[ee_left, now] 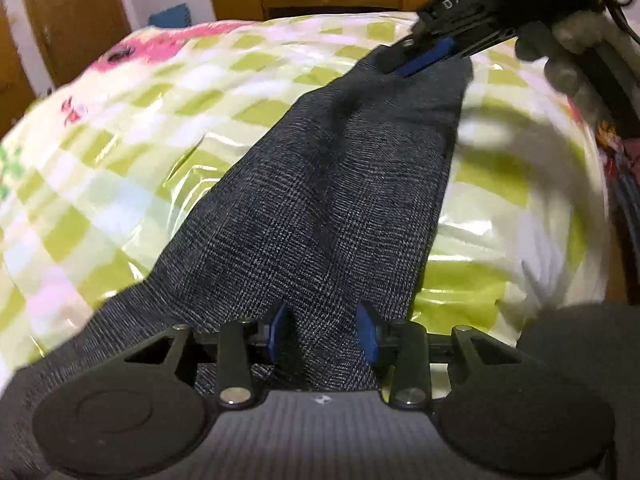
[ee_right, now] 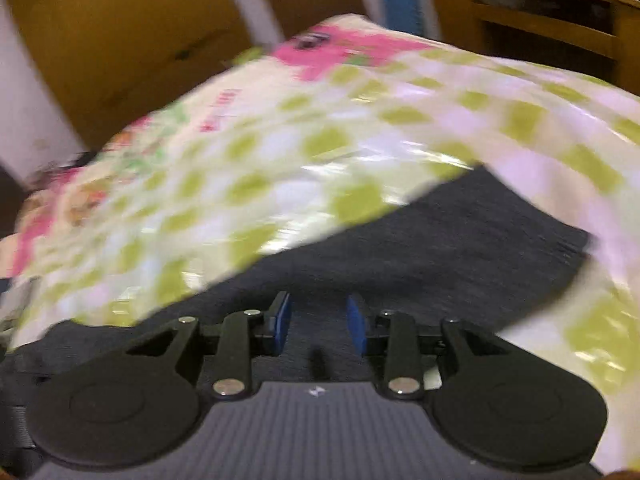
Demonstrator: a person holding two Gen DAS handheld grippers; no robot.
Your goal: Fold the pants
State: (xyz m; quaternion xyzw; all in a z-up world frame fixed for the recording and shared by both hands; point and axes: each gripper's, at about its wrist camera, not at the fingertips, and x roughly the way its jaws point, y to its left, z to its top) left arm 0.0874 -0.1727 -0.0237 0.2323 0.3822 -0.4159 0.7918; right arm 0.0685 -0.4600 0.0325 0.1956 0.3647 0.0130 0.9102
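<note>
We see our left gripper (ee_left: pixel 326 334) and right gripper (ee_right: pixel 319 326): black linkage arms, silver screws, blue pads, ribbed grey bodies with a small white mark. The right one bears "DAS" lettering and black cables.

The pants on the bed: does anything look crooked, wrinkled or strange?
Slightly. The dark grey pants lie stretched across the checked bed cover, but a raised crease runs lengthwise down the middle instead of lying flat. The edges look fairly straight. No damage shows.
</note>
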